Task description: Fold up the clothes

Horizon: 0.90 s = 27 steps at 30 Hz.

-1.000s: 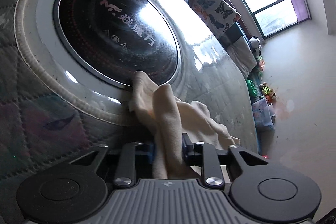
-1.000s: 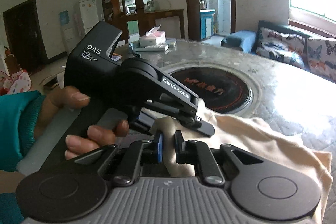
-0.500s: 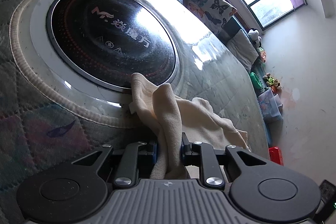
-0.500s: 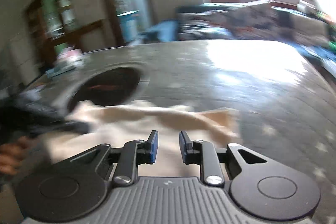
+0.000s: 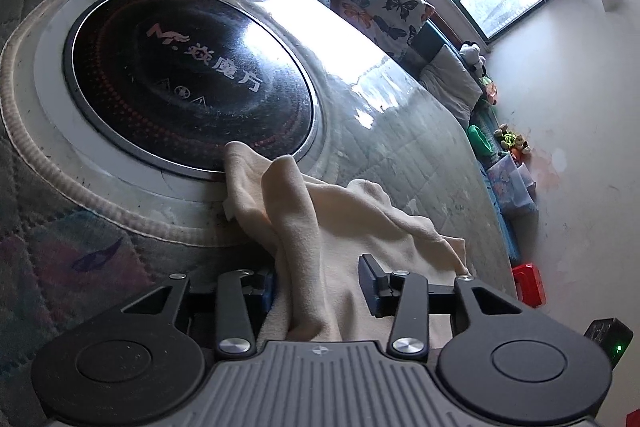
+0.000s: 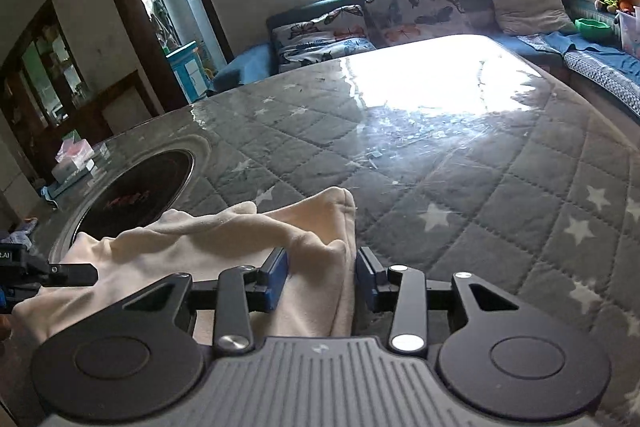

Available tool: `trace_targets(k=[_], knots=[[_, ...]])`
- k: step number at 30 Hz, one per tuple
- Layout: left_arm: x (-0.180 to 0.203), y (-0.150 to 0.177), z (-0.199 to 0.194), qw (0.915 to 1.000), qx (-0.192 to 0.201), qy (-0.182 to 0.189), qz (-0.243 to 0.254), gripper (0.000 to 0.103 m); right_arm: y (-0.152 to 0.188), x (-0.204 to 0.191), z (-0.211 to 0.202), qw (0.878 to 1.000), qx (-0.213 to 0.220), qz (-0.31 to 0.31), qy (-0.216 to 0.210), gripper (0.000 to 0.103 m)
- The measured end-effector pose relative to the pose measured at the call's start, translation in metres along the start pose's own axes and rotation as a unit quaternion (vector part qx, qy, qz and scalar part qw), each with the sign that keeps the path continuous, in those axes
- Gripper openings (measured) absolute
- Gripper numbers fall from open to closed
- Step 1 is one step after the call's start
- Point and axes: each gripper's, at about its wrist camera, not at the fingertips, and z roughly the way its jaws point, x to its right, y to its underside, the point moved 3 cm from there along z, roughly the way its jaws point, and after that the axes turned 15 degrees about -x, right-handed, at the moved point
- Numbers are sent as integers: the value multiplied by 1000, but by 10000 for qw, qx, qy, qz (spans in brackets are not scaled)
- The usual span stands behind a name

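Observation:
A cream garment lies crumpled on the quilted table, one end lapping onto the rim of the round cooktop. My left gripper straddles an upright fold of it. Its jaws are opening: the fold leans on the left pad and stands apart from the right one. In the right wrist view the garment stretches leftward to the left gripper's fingertip. My right gripper sits over the garment's right corner. Its jaws are opening too, and the corner stands loose between the pads.
A black round cooktop is sunk into the table, which has a grey star-quilted cover under a glossy sheet. A sofa with butterfly cushions runs behind it. A tissue box sits at the far left edge, and a red stool stands on the floor.
The left jaws have parted and let go of the fold. The right gripper swung away from the left gripper to the garment's right corner, and its jaws have widened.

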Motion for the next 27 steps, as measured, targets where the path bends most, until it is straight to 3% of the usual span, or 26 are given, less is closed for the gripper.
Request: trace_targets(k=[2, 6, 16, 27], knots=[[1, 0, 0, 10000, 0, -33, 44, 44, -1, -3, -2, 10000, -1, 34, -82, 27], [2, 0, 0, 9995, 18, -270, 165, 24, -2, -6, -12, 9997, 69, 94, -198, 11], [33, -4, 0, 9944, 66, -597, 869, 17, -6, -14, -50, 9981, 559, 10, -266, 8], [102, -11, 31, 9861, -55, -518, 1578, 17, -13, 13, -101, 9945, 1026, 48, 214, 8]])
